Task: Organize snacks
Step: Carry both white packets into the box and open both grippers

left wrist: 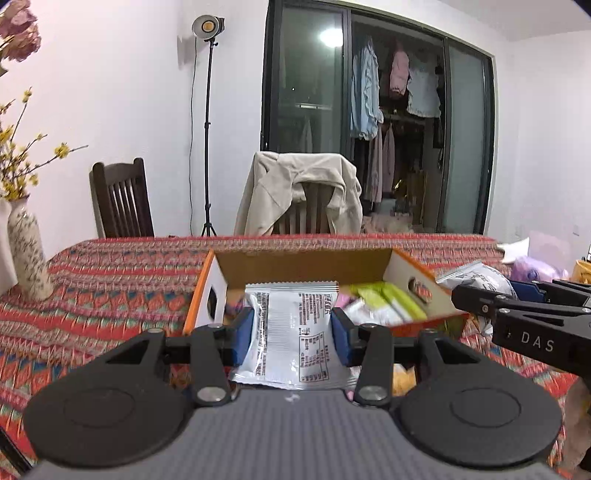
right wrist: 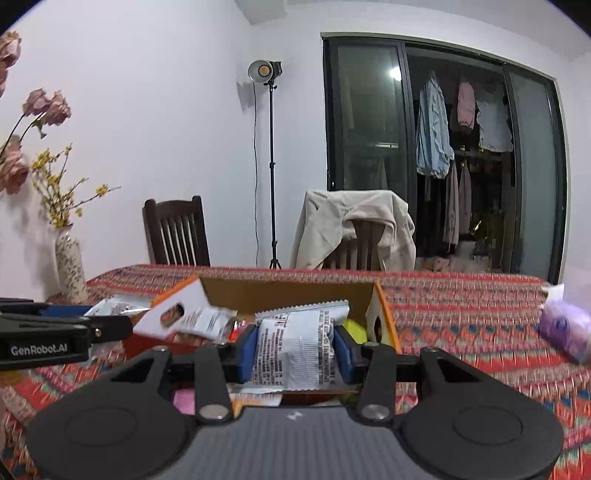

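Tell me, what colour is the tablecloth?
The tablecloth is red with colourful zigzag stripes, clearest in the left wrist view.

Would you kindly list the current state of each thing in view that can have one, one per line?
left gripper: shut on a silver snack packet, held upright.
right gripper: shut on a second silver packet.
cardboard box: open-topped, on the patterned tablecloth, with green-and-white packets inside.
studio lamp: switched on.
far chair: draped with a beige jacket.
vase: upright, holding flowers.

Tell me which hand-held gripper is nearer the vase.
Left. The left hand-held gripper sits on the vase side of the box; the right hand-held gripper is farther over.
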Available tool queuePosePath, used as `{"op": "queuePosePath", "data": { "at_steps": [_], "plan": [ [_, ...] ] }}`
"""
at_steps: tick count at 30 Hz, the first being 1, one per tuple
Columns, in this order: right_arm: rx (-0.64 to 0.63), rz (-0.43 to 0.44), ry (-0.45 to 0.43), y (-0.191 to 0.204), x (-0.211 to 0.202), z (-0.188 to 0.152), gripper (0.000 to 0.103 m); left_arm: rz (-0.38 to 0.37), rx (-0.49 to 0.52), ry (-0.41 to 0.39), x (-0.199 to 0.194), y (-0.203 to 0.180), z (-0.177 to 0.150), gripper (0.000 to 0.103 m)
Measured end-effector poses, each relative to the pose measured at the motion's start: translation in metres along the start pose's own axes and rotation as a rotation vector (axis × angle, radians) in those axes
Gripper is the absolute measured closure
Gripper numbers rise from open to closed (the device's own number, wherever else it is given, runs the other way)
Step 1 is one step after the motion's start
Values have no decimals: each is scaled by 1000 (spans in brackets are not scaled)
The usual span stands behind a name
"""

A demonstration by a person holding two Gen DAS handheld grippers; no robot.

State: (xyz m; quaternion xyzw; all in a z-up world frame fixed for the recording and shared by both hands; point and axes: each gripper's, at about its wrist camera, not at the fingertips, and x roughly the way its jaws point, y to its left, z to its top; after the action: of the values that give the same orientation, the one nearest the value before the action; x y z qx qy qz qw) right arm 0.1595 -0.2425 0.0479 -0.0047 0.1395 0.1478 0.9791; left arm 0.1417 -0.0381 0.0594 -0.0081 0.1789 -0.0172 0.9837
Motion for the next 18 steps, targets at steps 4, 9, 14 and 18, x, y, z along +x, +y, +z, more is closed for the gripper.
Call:
{"op": "queuePosePath", "data": {
  "at_steps": [4,9,14,18],
  "plan": [
    [-5,-8,0,-3,23,19,61,0,-2,-10,21,1,18,58],
    [-7,-12,8,-7,52,33,61,1,-12,-7,47,4,32,58],
    [-4,-14,21,-11,82,42,61,8,-20,3,74,10,43,58],
    [11,-28,27,-15,102,41,61,20,-28,16,94,16,44,58]
  ]
}}
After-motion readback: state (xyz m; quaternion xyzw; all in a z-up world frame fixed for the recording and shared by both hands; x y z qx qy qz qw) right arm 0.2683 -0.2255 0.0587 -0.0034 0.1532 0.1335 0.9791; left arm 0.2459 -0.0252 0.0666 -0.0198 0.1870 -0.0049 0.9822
